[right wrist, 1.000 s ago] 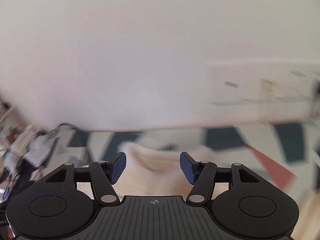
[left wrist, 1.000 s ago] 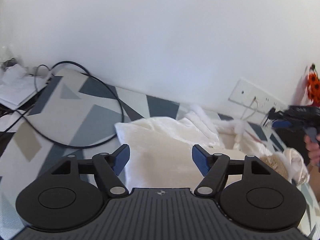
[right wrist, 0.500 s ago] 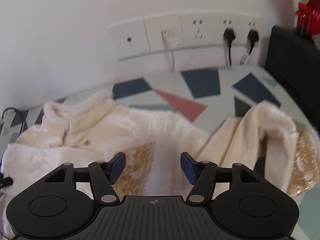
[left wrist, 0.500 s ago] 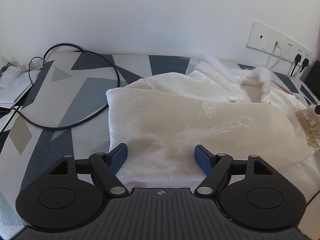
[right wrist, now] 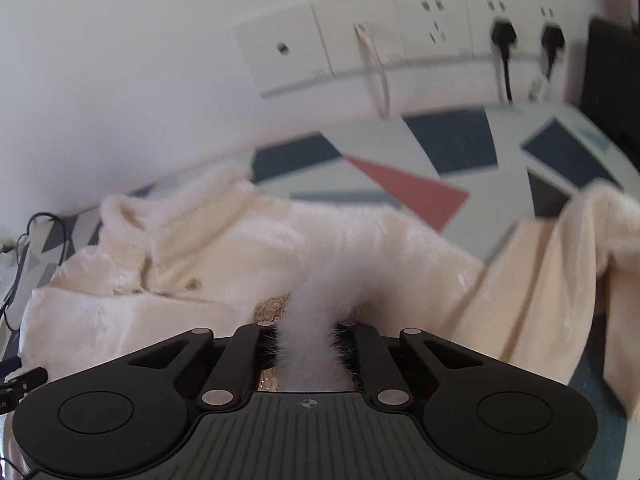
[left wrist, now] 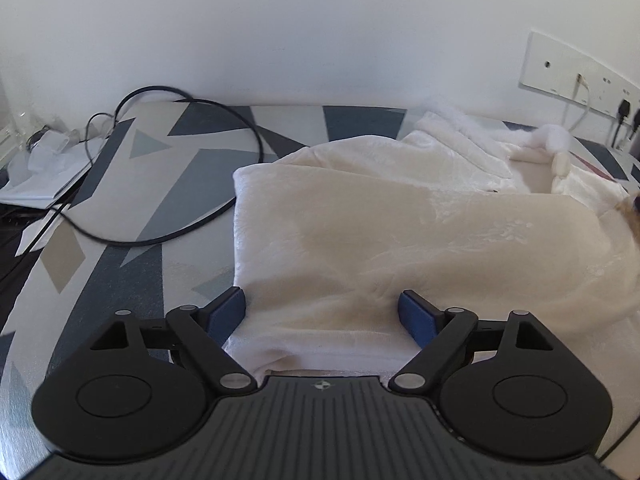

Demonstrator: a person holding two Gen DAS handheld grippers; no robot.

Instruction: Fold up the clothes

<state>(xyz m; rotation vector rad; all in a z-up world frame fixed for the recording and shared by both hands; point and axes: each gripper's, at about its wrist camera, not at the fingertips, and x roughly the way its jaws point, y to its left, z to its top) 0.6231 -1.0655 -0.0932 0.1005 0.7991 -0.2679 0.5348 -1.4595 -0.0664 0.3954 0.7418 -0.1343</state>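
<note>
Cream fleece garment (left wrist: 400, 240) spread over the geometric-patterned cloth (left wrist: 152, 184) on the table, against the white wall; fluffy collar (left wrist: 552, 136) at the far side, right edge cut off by the frame in the left wrist view. Left gripper (left wrist: 322, 314) low over the near hem, blue pads (left wrist: 226, 312) wide apart and just widened further, fabric lying between them but not pinched. Right gripper (right wrist: 308, 336) just snapped tight on a strip of white fur trim (right wrist: 316, 304); pads buried in the pile and out of sight. Gold embroidery (right wrist: 272, 306) barely visible beneath, too blurred to read. Beyond: black cable (left wrist: 224, 128) looping on the cloth, wall sockets (right wrist: 400, 48) with two black plugs (right wrist: 504, 34), papers (left wrist: 40, 176) at the far left, partly cropped.
</note>
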